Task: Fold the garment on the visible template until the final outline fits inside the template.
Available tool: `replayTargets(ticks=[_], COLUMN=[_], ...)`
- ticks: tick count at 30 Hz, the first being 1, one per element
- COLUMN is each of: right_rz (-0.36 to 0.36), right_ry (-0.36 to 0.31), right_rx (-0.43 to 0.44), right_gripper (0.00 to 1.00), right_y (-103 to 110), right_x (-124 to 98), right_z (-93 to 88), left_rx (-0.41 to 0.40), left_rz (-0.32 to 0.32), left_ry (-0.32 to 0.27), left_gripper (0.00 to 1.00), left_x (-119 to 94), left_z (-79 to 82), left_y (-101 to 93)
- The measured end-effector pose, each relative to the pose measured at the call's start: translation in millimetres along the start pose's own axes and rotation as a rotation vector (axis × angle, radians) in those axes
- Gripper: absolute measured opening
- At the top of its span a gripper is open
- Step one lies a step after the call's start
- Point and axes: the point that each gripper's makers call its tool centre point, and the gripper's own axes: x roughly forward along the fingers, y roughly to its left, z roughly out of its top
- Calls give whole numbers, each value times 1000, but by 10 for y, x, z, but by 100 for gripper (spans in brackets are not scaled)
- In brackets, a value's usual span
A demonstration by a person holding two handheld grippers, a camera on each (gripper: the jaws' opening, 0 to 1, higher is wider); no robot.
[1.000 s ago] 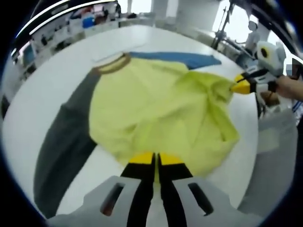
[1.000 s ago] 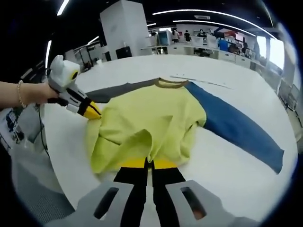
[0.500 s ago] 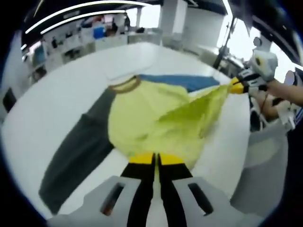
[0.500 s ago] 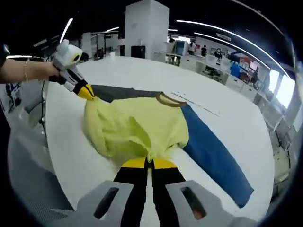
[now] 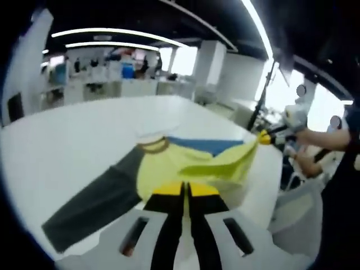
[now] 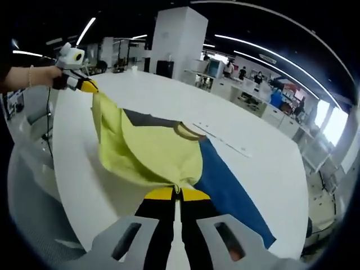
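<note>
A long-sleeved shirt lies on the white table (image 5: 67,135). It has a yellow body (image 6: 146,154), a brown collar (image 6: 185,130), a grey sleeve (image 5: 90,205) and a blue sleeve (image 6: 230,191). My left gripper (image 5: 183,188) is shut on the yellow hem. My right gripper (image 6: 179,194) is shut on the hem too. In the right gripper view the left gripper (image 6: 89,85) holds its hem corner high at upper left. The right gripper (image 5: 262,137) enters the left gripper view from the right, pinching the other corner. The hem hangs stretched in the air between them.
A thin pale sheet (image 6: 222,138) lies flat on the table past the collar. The table's rounded edge (image 6: 67,185) runs close below the lifted cloth. A grey chair (image 5: 298,219) stands off the table edge. A hand (image 5: 315,138) holds the right gripper. Office desks (image 6: 253,93) fill the background.
Both grippers have risen and drawn apart with the hem, lifting the yellow body off the table and pulling it taut. Both cameras moved up, so the table looks flatter and farther.
</note>
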Motion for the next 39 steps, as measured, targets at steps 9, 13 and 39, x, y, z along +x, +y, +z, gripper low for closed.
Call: replayTargets(ticks=[9, 13, 39], right_rz=[-1, 2, 138], right_ry=[22, 41, 145], right_rx=[-24, -19, -165], right_gripper=[3, 3, 3], right_y=[-41, -37, 526], right_x=[-134, -184, -236], right_z=[-168, -292, -713], left_rx=[-5, -34, -112], left_rz=[-130, -184, -196], left_ry=[-51, -77, 13], left_gripper=[0, 0, 0], left_x=[-248, -350, -501], left_z=[-70, -127, -776], left_y=[-173, -252, -381])
